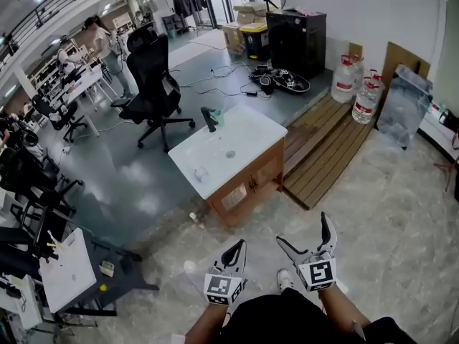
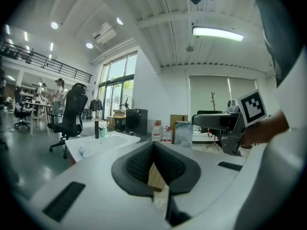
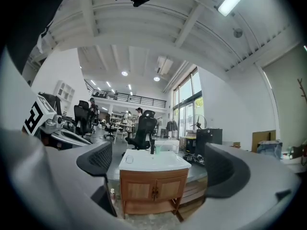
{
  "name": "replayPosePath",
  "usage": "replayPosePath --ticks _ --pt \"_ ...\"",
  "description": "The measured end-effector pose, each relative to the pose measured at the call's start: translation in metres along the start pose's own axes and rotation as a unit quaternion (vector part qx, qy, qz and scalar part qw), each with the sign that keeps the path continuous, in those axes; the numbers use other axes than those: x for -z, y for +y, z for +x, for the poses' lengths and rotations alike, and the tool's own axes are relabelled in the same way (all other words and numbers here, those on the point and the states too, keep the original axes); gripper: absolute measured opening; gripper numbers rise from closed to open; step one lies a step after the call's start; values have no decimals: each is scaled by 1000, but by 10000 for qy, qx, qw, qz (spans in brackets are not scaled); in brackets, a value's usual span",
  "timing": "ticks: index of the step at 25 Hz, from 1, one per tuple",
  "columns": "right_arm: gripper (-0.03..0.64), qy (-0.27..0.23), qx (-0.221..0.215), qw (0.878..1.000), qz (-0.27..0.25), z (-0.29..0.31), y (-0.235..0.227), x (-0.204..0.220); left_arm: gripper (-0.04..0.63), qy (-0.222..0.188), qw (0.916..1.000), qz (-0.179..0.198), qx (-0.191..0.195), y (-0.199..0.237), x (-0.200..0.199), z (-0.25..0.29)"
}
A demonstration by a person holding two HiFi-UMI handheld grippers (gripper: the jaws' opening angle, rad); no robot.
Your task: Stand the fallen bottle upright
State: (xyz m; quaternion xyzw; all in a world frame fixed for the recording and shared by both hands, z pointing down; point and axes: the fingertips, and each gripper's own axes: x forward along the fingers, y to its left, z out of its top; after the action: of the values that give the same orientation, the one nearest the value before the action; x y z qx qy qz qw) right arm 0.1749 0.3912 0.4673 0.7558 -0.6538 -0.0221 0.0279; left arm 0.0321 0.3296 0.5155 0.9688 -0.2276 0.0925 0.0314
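Observation:
A clear plastic bottle (image 1: 201,172) lies on its side on the white basin top (image 1: 251,131) of a wooden sink cabinet (image 1: 247,185). It also shows in the left gripper view (image 2: 84,152) and, small, in the right gripper view (image 3: 128,159). A black faucet (image 1: 209,119) and a green cup (image 1: 218,117) stand at the basin's far edge. Both grippers hang low in the head view, well short of the cabinet. My left gripper (image 1: 239,246) (image 2: 153,145) has its jaws together with nothing in them. My right gripper (image 1: 303,228) (image 3: 158,152) is wide open and empty.
A small bottle (image 1: 192,217) stands on the floor at the cabinet's near corner. A wooden pallet (image 1: 323,149) lies right of the cabinet, with water jugs (image 1: 355,84) behind it. A black office chair (image 1: 154,77) is beyond; a white desk (image 1: 68,271) stands at left.

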Motion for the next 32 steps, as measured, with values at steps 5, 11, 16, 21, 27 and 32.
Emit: replayPosePath --ticks 5,11,16,21,27,32 --pt "598 100 -388 9992 -21 42 -21 6 17 60 9994 -68 -319 16 -5 31" --pt "598 93 -828 9965 -43 84 -38 9 17 108 9970 -116 -755 31 -11 55" --pt "598 86 -1293 9914 -188 112 -37 9 17 131 9923 -297 -1198 44 -12 59" --pt "598 109 -1674 9857 -153 138 -22 9 17 90 9865 -356 -1595 62 -17 51" --pt "598 144 -2154 9763 -184 185 19 10 17 140 9767 -520 -2079 114 -7 31" --pt "597 159 -2432 9696 -220 233 67 3 17 77 9719 -558 -2285 173 -3 21"
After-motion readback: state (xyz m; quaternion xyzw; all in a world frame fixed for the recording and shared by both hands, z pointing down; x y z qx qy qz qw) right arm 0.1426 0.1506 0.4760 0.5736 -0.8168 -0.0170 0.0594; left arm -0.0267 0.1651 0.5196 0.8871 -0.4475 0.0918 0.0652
